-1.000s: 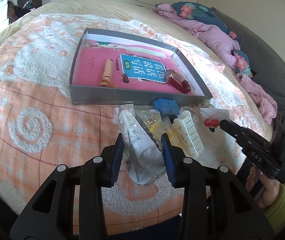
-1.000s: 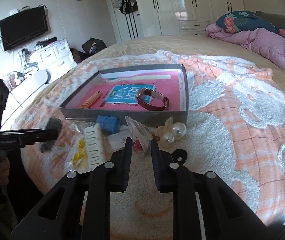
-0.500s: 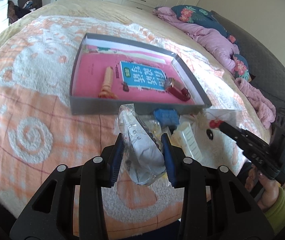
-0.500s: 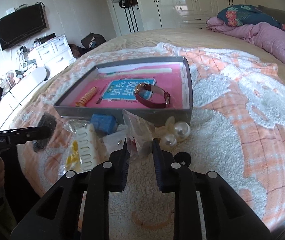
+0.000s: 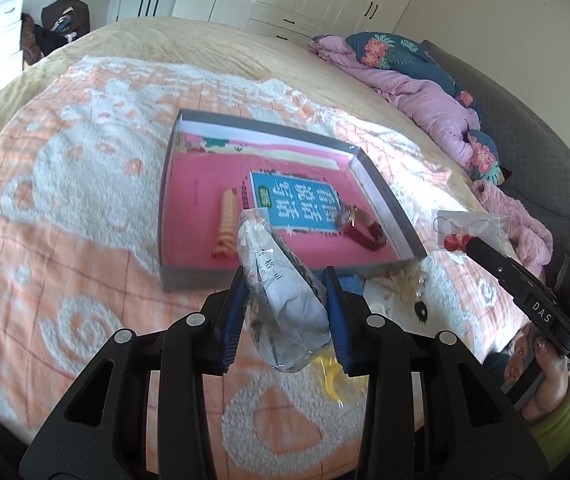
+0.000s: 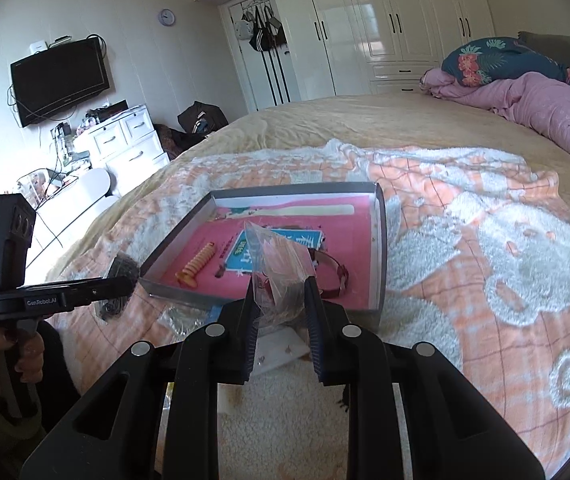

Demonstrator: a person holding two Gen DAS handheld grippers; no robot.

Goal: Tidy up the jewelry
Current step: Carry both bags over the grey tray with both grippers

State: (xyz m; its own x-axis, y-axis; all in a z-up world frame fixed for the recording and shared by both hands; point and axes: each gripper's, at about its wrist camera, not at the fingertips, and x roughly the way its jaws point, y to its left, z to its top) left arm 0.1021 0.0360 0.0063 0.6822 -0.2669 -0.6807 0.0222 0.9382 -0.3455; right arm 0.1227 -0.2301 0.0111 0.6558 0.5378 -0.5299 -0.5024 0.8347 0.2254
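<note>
My left hand-held gripper [image 5: 287, 312] is clamped on a crinkly clear bag [image 5: 285, 300] above the box's [image 5: 189, 278] near wall. My right hand-held gripper [image 6: 281, 320] pinches a clear earring pouch [image 6: 279, 268] over that grey box's front edge. Inside on the pink lining lie a ridged orange clip [image 5: 225, 224] and a red watch [image 5: 365, 232]. The fluffy blanket [image 5: 65, 200] stretches wide to the left.
</note>
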